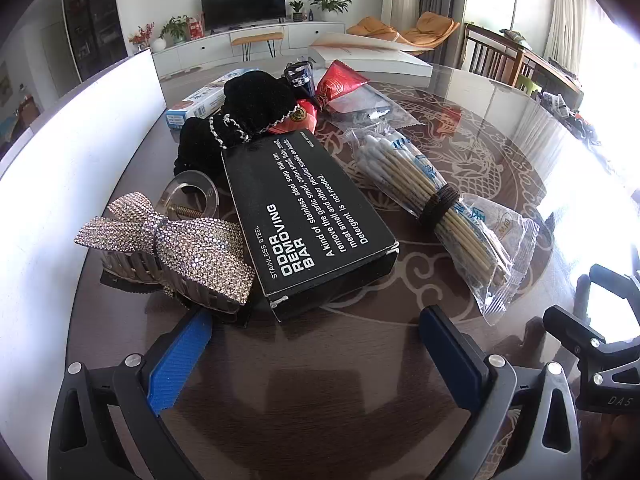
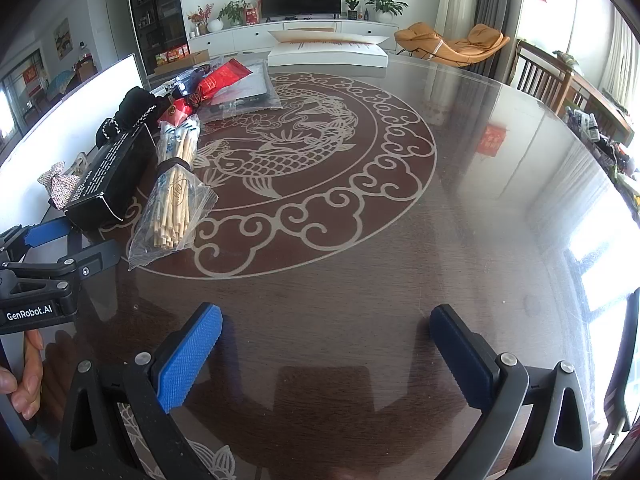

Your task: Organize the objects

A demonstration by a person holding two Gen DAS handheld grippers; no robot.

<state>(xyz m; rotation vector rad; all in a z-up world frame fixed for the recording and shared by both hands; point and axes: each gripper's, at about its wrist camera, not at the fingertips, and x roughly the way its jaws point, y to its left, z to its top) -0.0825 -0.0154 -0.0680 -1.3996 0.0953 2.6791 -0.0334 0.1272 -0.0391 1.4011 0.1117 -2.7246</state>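
Note:
A heap of small things lies on the round glass-topped table. A black odor-removing-bar box lies just ahead of my left gripper, which is open and empty. Left of the box sits a rhinestone bow hair claw. Right of it lies a plastic bag of cotton swabs bound by a brown band. Behind are a black velvet scrunchie and a red packet. My right gripper stands open over bare table, with the box and swab bag far to its left.
A white storage bin wall runs along the left edge of the table. A blue-white box and a white flat box lie at the back. Wooden chairs stand at the far right. A hand grips the left tool.

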